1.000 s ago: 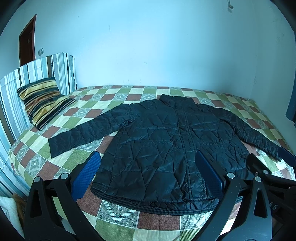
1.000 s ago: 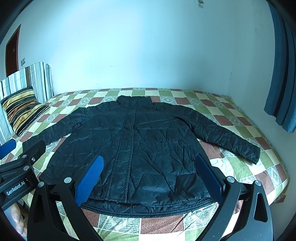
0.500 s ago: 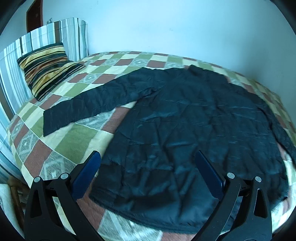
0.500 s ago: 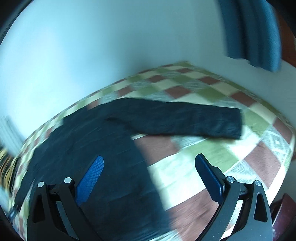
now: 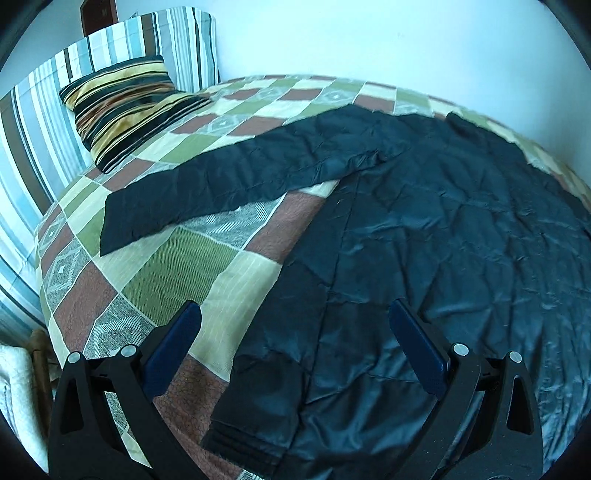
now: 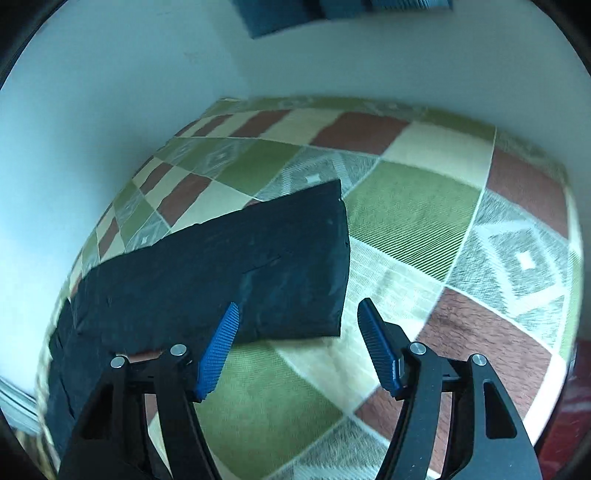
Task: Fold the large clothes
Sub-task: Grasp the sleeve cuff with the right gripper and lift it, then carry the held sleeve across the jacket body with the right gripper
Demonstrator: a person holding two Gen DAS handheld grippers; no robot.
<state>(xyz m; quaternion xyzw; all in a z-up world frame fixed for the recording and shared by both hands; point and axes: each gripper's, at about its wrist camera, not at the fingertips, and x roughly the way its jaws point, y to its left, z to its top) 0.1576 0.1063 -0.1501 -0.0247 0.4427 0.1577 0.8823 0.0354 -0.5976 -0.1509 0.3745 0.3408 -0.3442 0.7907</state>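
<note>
Left wrist view: black quilted jacket [image 5: 443,236] lies flat on the checked bedspread [image 5: 177,273], one sleeve [image 5: 229,184] stretched out toward the striped pillow [image 5: 125,107] and striped headboard [image 5: 40,122]. Sleeve cuff sits well short of the pillow. Left gripper [image 5: 295,343] hovers over the jacket's near hem corner, jaws wide apart, nothing between the blue pads [image 5: 173,343]. Can't tell if the pads touch the fabric; looks like a gap.

Right wrist view: the other sleeve [image 6: 221,266] lies flat across the bedspread [image 6: 417,206], cuff end squared off, near the white wall [image 6: 110,92]. Right gripper [image 6: 297,343] is just at the cuff's near corner, jaws apart, narrower than the left. Left pad [image 6: 218,350] overlaps the sleeve edge in frame, right pad is over bare bedspread. Not clamped on anything. Blue curtain [image 6: 332,11] at the top edge, blurred.
</note>
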